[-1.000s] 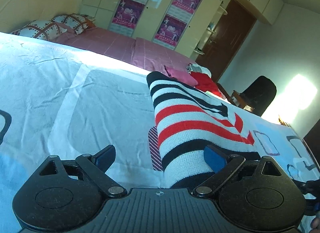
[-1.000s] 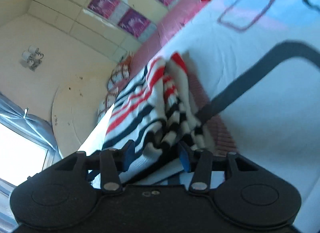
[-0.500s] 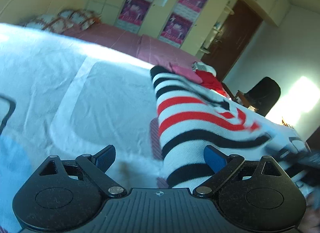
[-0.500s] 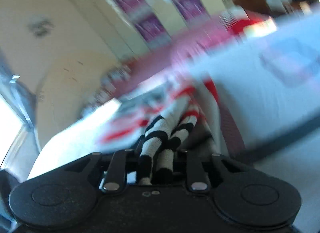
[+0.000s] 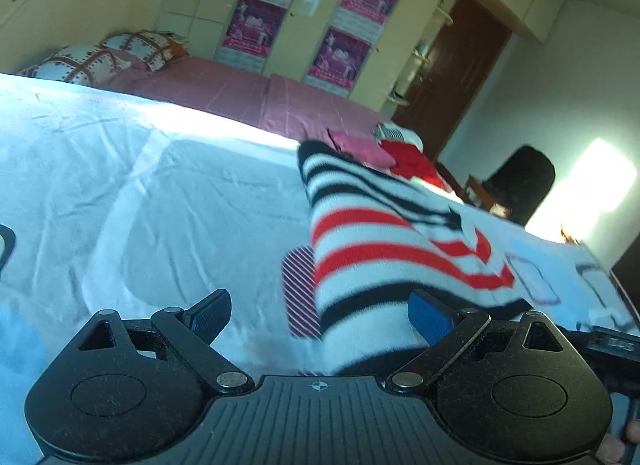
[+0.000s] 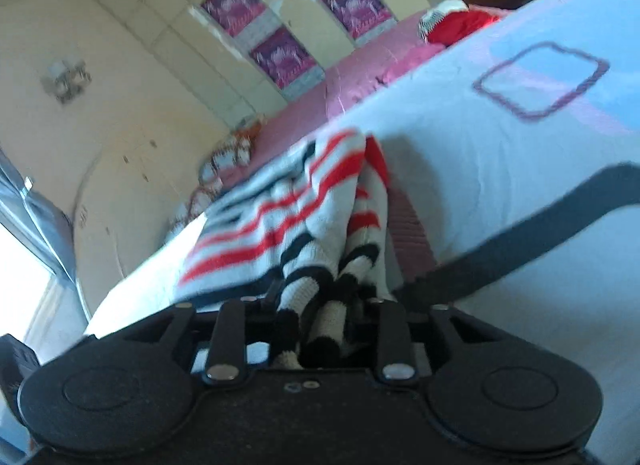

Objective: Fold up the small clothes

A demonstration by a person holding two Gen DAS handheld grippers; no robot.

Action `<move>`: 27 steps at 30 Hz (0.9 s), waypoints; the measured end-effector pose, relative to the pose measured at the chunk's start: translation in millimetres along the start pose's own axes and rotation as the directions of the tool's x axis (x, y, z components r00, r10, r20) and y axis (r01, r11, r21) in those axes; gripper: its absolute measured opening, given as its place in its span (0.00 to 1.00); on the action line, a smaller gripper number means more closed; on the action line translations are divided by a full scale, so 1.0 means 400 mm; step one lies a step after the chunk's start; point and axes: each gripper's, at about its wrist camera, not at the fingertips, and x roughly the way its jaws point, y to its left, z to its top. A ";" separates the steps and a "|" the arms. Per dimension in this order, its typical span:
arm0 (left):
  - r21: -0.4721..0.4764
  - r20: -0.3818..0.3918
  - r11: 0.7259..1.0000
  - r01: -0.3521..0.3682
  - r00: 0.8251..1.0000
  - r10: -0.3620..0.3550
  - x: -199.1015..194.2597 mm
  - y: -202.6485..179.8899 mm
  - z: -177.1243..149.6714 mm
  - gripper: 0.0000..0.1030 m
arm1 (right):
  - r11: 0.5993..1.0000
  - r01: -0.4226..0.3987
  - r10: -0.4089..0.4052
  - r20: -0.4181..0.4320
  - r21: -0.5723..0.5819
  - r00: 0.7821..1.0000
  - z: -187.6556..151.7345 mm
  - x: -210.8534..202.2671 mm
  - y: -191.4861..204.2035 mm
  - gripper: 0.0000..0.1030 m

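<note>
Striped knit sweater [image 5: 384, 249] on white sheet [image 5: 160, 193], right hand-held gripper [image 6: 320, 329] loosening around its bunched edge, left hand-held gripper [image 5: 320, 313] spread

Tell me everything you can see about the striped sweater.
The sweater is knit, white with black and red stripes, lying partly folded on the pale sheet. Its near end is bunched between the right tongs, whose jaws are opening. The left tongs hang open over its near edge, one pad above the fabric.

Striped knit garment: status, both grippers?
Left gripper open, empty. Right gripper opening, bunched edge of red, black and white striped knit garment between its fingers. White bedsheet around it unobstructed.
</note>
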 end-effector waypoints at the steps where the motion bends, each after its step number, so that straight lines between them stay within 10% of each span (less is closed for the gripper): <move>1: -0.004 0.005 1.000 -0.003 1.000 0.003 0.005 0.010 0.008 0.92 | 1.000 -0.001 0.001 0.024 -0.013 1.000 0.012 -0.008 -0.002 0.39; 5: -0.025 0.022 1.000 0.002 1.000 -0.001 0.029 0.027 0.046 0.92 | 0.998 0.032 -0.028 0.079 -0.049 0.996 0.088 0.011 -0.024 0.57; 14: -0.016 -0.033 1.000 0.009 0.999 -0.009 0.134 0.009 0.065 0.92 | 0.994 -0.031 0.022 -0.081 -0.107 0.996 0.178 0.178 -0.033 0.35; 18: -0.021 -0.019 1.000 -0.004 1.000 0.004 0.140 0.007 0.058 0.92 | 0.959 0.031 -0.028 0.014 -0.283 1.000 0.162 0.153 0.024 0.12; 22: 0.032 -0.010 0.999 -0.024 1.000 0.025 0.146 -0.011 0.060 0.92 | 0.880 0.135 -0.088 0.123 -0.456 0.989 0.118 0.119 0.077 0.11; 27: 0.050 -0.024 0.998 -0.045 0.999 0.046 0.156 -0.025 0.063 0.92 | 0.923 0.156 -0.143 0.064 -0.352 0.988 0.122 0.150 0.021 0.22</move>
